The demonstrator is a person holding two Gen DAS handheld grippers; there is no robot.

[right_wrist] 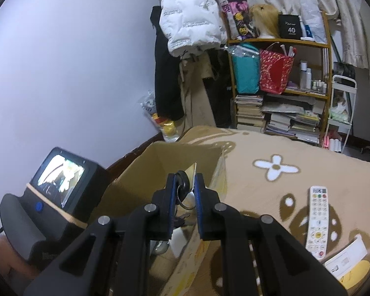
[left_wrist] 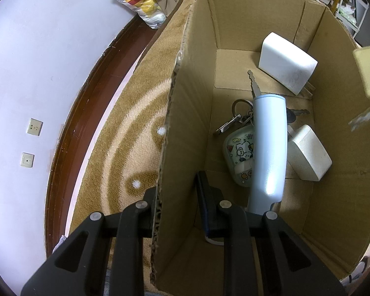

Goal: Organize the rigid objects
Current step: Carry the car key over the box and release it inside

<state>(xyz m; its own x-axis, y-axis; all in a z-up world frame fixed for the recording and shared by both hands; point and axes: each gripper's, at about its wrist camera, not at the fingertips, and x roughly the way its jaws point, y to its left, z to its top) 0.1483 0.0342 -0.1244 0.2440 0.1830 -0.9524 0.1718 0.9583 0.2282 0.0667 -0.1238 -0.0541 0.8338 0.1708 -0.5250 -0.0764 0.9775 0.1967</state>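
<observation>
Left claw (left_wrist: 177,204) clamps cardboard box (left_wrist: 190,113) wall; tan rug (left_wrist: 125,143) beneath.

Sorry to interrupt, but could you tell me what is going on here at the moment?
A person is sorting small hard items into a cardboard box on a patterned rug. The left claw pinches the box's side wall, one finger on each side. The right claw is over the open box, shut on a key with a ring. Already inside lie a pale blue tube, a key bunch and two white blocks. A white remote lies on the rug.
</observation>
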